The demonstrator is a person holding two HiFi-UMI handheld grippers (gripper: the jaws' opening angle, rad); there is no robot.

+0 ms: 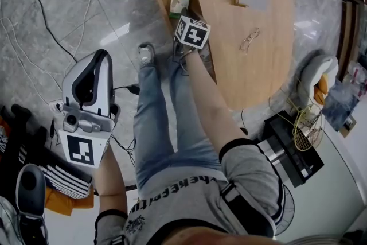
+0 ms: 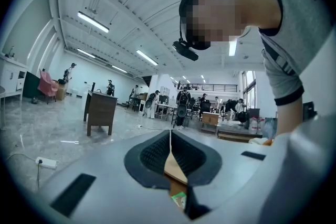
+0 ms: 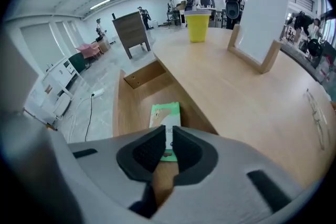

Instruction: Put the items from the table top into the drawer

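the right gripper hangs over the open drawer, pointing steeply down, jaws almost together with a thin slit left and nothing pinched. through that slit the green box shows lying flat on the drawer floor, so that item looks delivered. the left gripper is pressed together, empty, off to the left over the floor. on the table to the right wait the glasses, a white card in a wooden stand and, at the far end, a yellow cup. best now: clear the drawer's side before swinging right, spread the jaws early, and take the thin glasses by the bridge.
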